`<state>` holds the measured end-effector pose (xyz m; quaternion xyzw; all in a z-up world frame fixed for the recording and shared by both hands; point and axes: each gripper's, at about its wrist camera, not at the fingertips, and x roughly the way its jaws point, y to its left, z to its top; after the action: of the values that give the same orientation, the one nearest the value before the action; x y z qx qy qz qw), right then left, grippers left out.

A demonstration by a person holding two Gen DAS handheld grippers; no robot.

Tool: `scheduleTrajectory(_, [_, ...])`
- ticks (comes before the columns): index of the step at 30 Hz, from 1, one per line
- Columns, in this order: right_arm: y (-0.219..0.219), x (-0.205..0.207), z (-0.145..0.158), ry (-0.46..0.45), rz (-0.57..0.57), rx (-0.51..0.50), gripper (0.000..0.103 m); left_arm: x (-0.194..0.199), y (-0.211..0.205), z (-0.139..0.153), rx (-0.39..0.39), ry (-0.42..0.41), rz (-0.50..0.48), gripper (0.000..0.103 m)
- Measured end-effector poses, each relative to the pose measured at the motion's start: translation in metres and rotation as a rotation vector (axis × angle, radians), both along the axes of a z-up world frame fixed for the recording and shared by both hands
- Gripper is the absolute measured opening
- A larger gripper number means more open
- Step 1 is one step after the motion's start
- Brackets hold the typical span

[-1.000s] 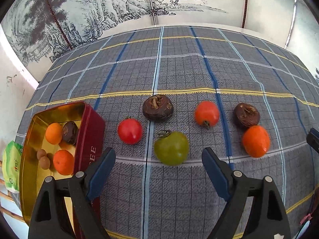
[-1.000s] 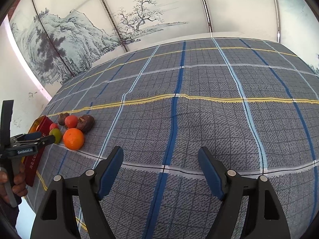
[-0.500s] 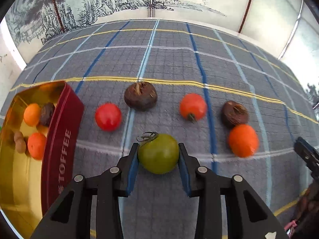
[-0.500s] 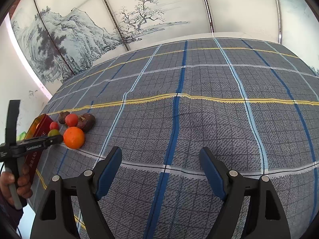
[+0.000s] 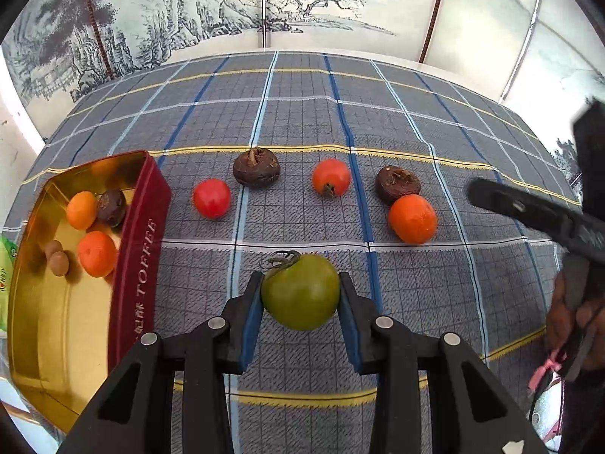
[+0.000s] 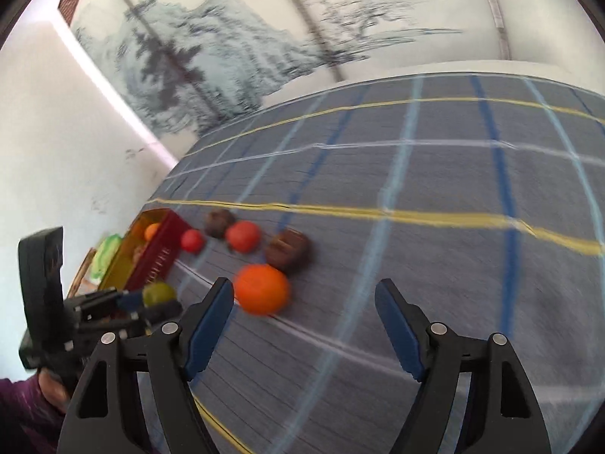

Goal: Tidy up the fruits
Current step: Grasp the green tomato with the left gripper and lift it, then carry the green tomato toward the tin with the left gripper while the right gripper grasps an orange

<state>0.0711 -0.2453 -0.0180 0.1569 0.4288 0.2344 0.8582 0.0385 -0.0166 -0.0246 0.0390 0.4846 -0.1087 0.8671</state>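
Clamped between the blue pads of the left gripper [image 5: 301,299], a green tomato [image 5: 300,297] is seen at lower centre of the left wrist view, its curled stem pointing up-frame and both pads pressed flat to its sides. At the left edge of that frame a red tin [image 5: 140,249] lettered TOFFEE is shown with its gold interior exposed; two oranges, a dark brown fruit and two small tan fruits are held inside it. Across the middle of the frame, on a grey checked cloth [image 5: 302,113], the loose fruit is laid out from left to right: a red tomato [image 5: 211,198], a dark brown fruit [image 5: 256,167] slightly above it, an orange-red tomato [image 5: 331,178], a second brown fruit [image 5: 397,184], and an orange [image 5: 412,218] that is touching that second brown fruit from below. At the right edge part of the other tool and the hand around it can be made out.

In the blurred right wrist view, the left gripper with the green tomato is seen at lower left, just beside the tin. The right gripper [image 6: 304,325] is shown at bottom centre with its jaws apart and closing; nothing is held between them, and the orange [image 6: 262,289] lies just beyond the left finger. An ink landscape panel [image 5: 170,11] is seen behind the table.
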Motion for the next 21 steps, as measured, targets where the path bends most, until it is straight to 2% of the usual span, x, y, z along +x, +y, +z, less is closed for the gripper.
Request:
scheduleTrajectory(4, [0.026, 0.016, 0.000, 0.024, 0.050, -0.038, 0.074, -0.003, 0.004, 0.003, 0.003, -0.010, -0.003, 0.034])
scheduleTrajectory(11, [0.049, 0.014, -0.009, 0.037, 0.064, -0.094, 0.073, -0.003, 0.010, 0.003, -0.007, -0.005, -0.003, 0.034])
scheduleTrajectory(12, [0.050, 0.013, -0.012, 0.045, 0.060, -0.099, 0.071, -0.003, 0.011, 0.003, -0.008, -0.004, -0.002, 0.034])
scheduleTrajectory(14, [0.053, 0.014, -0.020, 0.069, 0.058, -0.102, 0.060, -0.003, 0.014, 0.004, -0.014, -0.004, 0.000, 0.034])
scheduleTrajectory(16, [0.056, 0.015, -0.025, 0.080, 0.057, -0.101, 0.056, -0.004, 0.016, 0.004, -0.013, -0.006, 0.002, 0.034])
scheduleTrajectory(18, [0.062, 0.012, -0.024, 0.057, 0.062, -0.136, 0.044, -0.005, 0.019, 0.005, -0.014, -0.007, 0.007, 0.034])
scheduleTrajectory(21, [0.067, 0.004, -0.019, 0.008, 0.059, -0.161, 0.042, -0.007, 0.022, 0.006, -0.019, -0.005, 0.013, 0.034])
